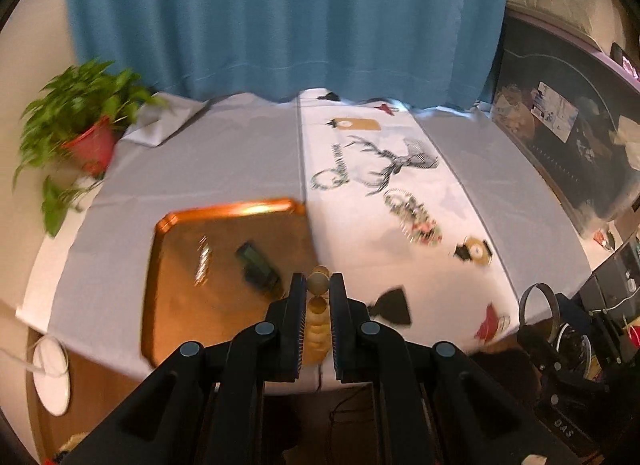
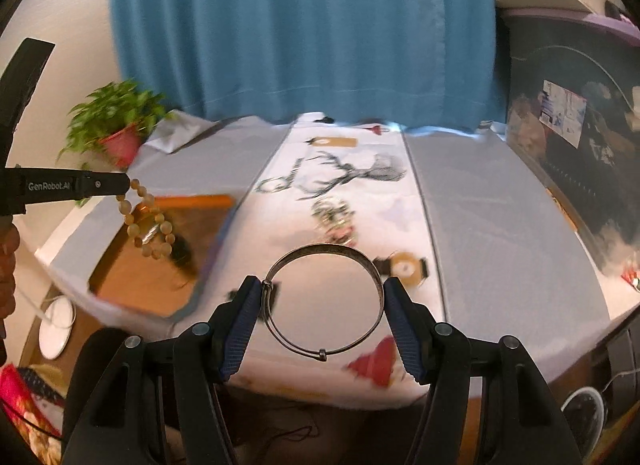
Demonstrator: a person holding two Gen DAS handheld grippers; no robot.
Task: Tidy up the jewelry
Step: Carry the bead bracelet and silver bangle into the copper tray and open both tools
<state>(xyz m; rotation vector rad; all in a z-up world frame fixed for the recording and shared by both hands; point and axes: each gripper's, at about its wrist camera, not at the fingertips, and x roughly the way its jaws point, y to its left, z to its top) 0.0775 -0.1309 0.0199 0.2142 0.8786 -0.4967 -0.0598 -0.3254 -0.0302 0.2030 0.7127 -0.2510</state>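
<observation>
My left gripper is shut on a tan bead bracelet, held above the right edge of a copper tray. The tray holds a silvery chain and a dark green oblong piece. In the right wrist view the left gripper shows at the left with the bead bracelet dangling over the tray. My right gripper is shut on a silver bangle, held by its two sides above the white table runner.
A grey cloth covers the table, with a deer-print runner down the middle. A potted plant stands at the far left corner. A blue curtain hangs behind. Dark cluttered shelving stands at the right. A white round object lies on the floor at left.
</observation>
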